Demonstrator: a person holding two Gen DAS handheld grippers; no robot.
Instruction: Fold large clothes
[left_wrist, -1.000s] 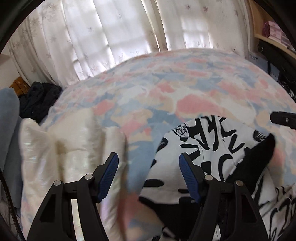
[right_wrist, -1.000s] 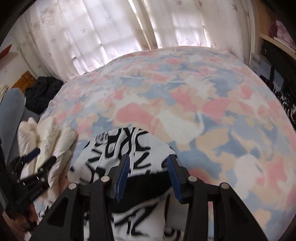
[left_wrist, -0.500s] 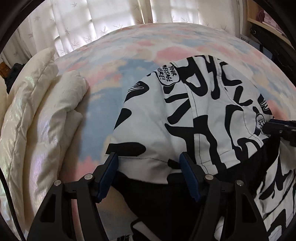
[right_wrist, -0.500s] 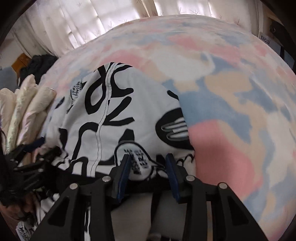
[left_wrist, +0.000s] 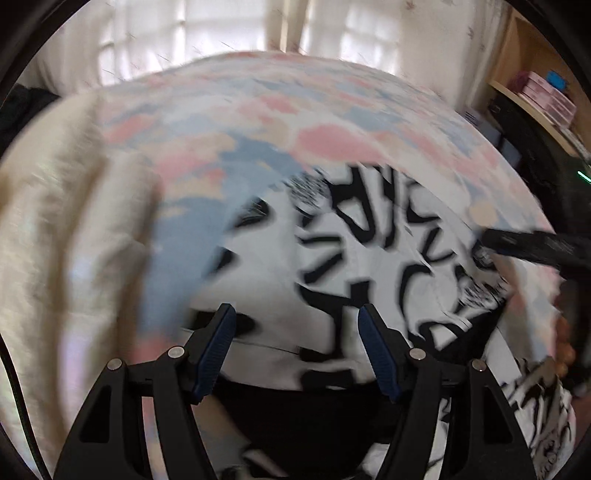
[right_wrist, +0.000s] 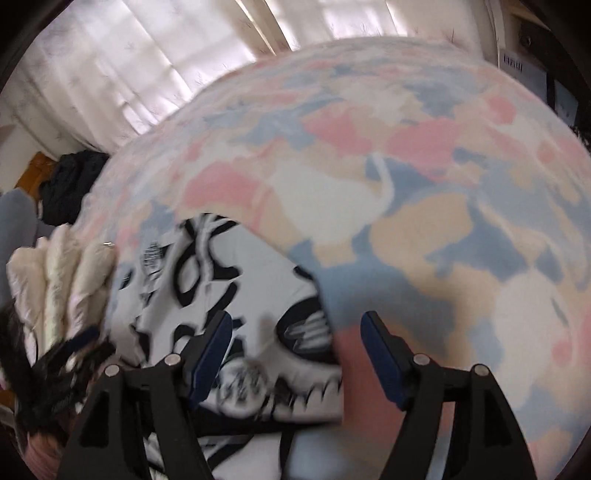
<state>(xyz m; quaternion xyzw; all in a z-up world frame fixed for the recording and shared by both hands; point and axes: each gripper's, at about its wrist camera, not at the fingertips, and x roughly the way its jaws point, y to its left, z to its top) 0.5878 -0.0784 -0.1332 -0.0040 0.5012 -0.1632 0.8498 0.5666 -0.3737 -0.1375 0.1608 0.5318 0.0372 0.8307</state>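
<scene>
Right claw (right_wrist: 295, 350) has just been opening: its blue pads, a moment ago pinched on the hem of the black-and-white printed garment (right_wrist: 236, 295), now stand apart, with that edge lying loose between them on the bed (right_wrist: 424, 184). Judged from this, the turned-over flap has been laid down and let go, so one fold looks placed. Left claw (left_wrist: 295, 343) is also spread, astride the garment's near edge without pressing it. Both claws point steeply down, lower over the cloth than a second ago.
</scene>
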